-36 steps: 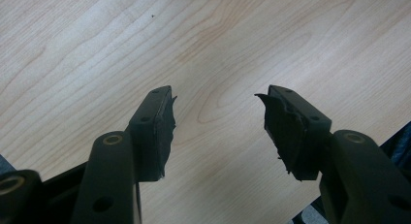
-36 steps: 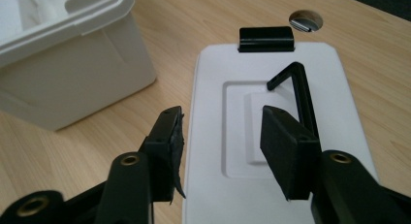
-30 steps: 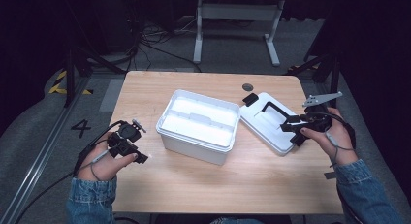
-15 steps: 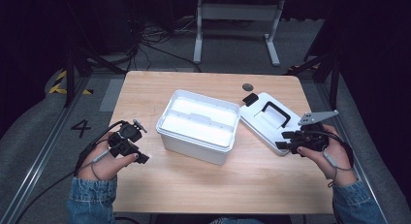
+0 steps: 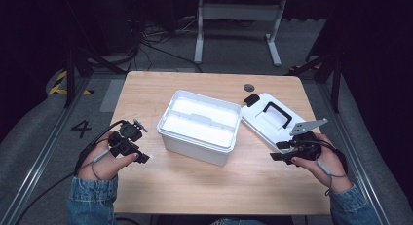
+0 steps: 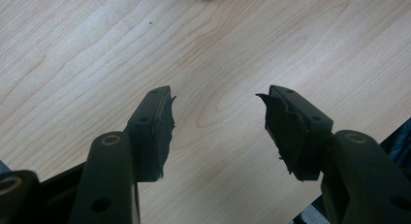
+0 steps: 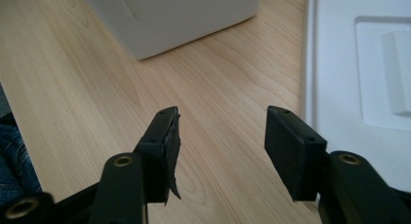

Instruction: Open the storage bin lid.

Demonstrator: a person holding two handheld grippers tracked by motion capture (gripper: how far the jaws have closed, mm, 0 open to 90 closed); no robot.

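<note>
An open white plastic box (image 5: 199, 125) stands in the middle of the wooden table (image 5: 195, 181); one lower corner of the box (image 7: 179, 15) appears in the right gripper view. Its white lid (image 5: 270, 120) with a black handle (image 5: 277, 113) lies flat to the right of it. My right gripper (image 5: 278, 152) is open near the lid's front edge, nothing between its jaws; the lid (image 7: 358, 59) is on the right in its own view. My left gripper (image 5: 141, 157) is open and empty over bare wood, left of the box.
A small dark round disc (image 5: 249, 87) lies on the table behind the lid. A black clip (image 5: 251, 99) sits at the lid's far corner. Beyond the table, cables and a white metal stand (image 5: 238, 20) are on the floor.
My right gripper has come back from the lid's handle toward the near edge of the table and lower. The left gripper has stayed where it was.
</note>
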